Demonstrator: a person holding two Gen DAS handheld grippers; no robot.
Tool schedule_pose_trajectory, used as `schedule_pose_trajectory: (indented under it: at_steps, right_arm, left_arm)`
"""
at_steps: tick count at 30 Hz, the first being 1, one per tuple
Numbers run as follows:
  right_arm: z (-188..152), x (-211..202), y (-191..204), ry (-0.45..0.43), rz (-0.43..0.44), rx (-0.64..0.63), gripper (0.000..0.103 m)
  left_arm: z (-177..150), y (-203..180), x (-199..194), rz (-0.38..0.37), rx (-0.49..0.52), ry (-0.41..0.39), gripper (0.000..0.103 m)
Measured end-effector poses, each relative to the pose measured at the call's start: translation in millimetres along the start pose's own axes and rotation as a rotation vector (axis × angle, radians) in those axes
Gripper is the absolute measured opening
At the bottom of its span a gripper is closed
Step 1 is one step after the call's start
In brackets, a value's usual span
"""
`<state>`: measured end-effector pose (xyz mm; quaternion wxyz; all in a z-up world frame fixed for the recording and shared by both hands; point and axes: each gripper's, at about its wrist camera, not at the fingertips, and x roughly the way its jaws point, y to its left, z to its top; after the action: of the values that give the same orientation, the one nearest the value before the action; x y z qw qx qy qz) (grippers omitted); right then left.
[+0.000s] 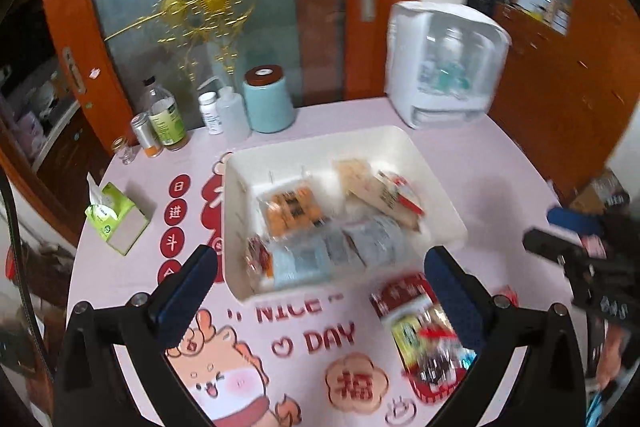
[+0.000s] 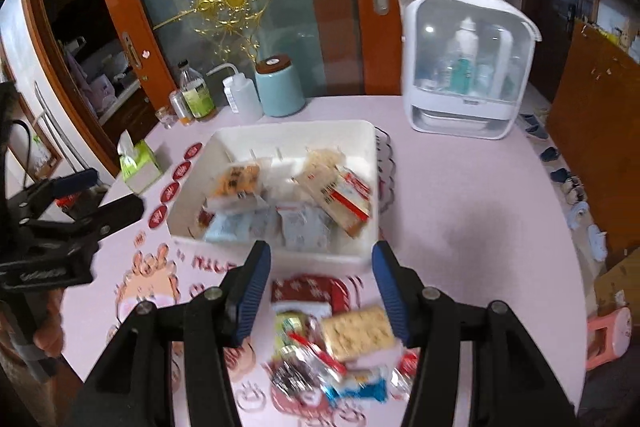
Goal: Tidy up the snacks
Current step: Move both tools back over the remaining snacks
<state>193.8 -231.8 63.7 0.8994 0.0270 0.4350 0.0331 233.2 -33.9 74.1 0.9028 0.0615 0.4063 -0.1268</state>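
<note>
A white bin [image 1: 436, 183] [image 2: 372, 163] on the pink table holds several snack packets, among them an orange cracker pack [image 1: 290, 213] [image 2: 236, 179] and a tan and red pack [image 1: 384, 193] [image 2: 336, 195]. A pile of loose snacks [image 1: 424, 331] [image 2: 320, 343] lies in front of the bin, with a cracker pack [image 2: 356, 333] on top. My left gripper [image 1: 320, 287] is open and empty over the bin's near edge. My right gripper [image 2: 320, 291] is open and empty above the pile; it also shows in the left wrist view [image 1: 560, 231].
A green tissue box [image 1: 116, 219] [image 2: 140, 165] sits left of the bin. Bottles and a teal canister [image 1: 268, 99] [image 2: 280, 87] stand at the back. A white plastic cabinet [image 1: 444, 67] [image 2: 464, 67] stands back right. The table edge curves at right.
</note>
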Motion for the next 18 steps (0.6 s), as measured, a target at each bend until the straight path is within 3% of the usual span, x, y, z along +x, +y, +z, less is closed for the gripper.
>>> schedule_pose_trajectory:
  at_steps: [9, 14, 18]
  right_arm:
    - [-57, -21, -35, 0.024, -0.024, 0.05, 0.053]
    - [-88, -14, -43, 0.053, -0.061, 0.052, 0.053]
    - [-102, -4, -55, 0.081, -0.072, 0.063, 0.053]
  left_arm:
    - [-64, -44, -30, -0.111, 0.089, 0.009, 0.103]
    - [-99, -68, -14, -0.197, 0.142, 0.051, 0.103]
    - [-122, -85, 8, -0.222, 0.17, 0.079, 0.103]
